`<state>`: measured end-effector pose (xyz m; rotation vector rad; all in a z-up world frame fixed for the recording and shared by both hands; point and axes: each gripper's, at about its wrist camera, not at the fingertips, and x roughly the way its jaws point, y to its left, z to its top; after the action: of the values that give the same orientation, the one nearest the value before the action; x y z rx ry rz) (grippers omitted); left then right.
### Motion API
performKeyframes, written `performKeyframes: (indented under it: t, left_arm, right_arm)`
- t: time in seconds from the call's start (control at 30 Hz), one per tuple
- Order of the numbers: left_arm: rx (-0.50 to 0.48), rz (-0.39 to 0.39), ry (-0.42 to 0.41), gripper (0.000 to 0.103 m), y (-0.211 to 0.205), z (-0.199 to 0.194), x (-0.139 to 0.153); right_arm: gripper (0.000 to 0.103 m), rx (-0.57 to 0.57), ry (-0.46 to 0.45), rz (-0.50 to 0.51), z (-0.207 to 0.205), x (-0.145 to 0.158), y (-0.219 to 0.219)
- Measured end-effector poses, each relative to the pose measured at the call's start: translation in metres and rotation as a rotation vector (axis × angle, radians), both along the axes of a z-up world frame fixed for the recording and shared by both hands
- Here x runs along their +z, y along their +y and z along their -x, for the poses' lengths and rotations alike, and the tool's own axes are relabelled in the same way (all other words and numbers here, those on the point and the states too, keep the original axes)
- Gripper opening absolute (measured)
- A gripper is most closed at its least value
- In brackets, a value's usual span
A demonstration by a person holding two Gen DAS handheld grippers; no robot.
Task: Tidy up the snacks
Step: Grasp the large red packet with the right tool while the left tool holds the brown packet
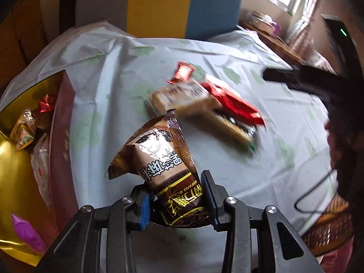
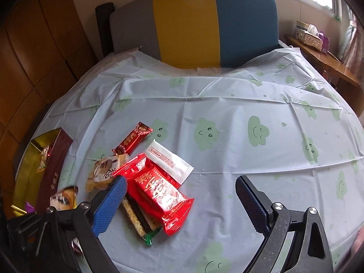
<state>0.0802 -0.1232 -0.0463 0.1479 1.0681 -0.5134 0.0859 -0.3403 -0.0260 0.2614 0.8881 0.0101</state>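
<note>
My left gripper (image 1: 176,201) is shut on a brown and gold snack packet (image 1: 163,159) and holds it above the tablecloth, right of the maroon box with gold lining (image 1: 61,136). The box holds several wrapped sweets (image 1: 24,127). A pile of snacks lies mid-table: a red packet (image 2: 157,188), a white packet (image 2: 169,161), a small dark red bar (image 2: 133,138), a beige biscuit packet (image 2: 107,170) and a cracker packet (image 2: 138,218). My right gripper (image 2: 182,201) is open, hovering over the red packet. The box also shows in the right wrist view (image 2: 53,159).
The table carries a pale blue cloth with green clouds (image 2: 250,136). A grey, yellow and blue chair back (image 2: 193,27) stands at the far edge. A wooden shelf with a tissue box (image 2: 311,36) is at the far right. A wicker basket (image 1: 327,227) sits at the right.
</note>
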Motion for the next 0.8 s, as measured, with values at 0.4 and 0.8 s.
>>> performKeyframes:
  t: [0.4, 0.8]
  left_arm:
    - [-0.074, 0.083, 0.0, 0.04, 0.007, 0.028, -0.022]
    - [-0.063, 0.142, -0.007, 0.041, 0.014, 0.029, -0.024]
  right_arm:
    - [0.092, 0.152, 0.033, 0.016, -0.017, -0.022, 0.03]
    - [0.08, 0.211, 0.104, 0.053, -0.039, -0.053, 0.039]
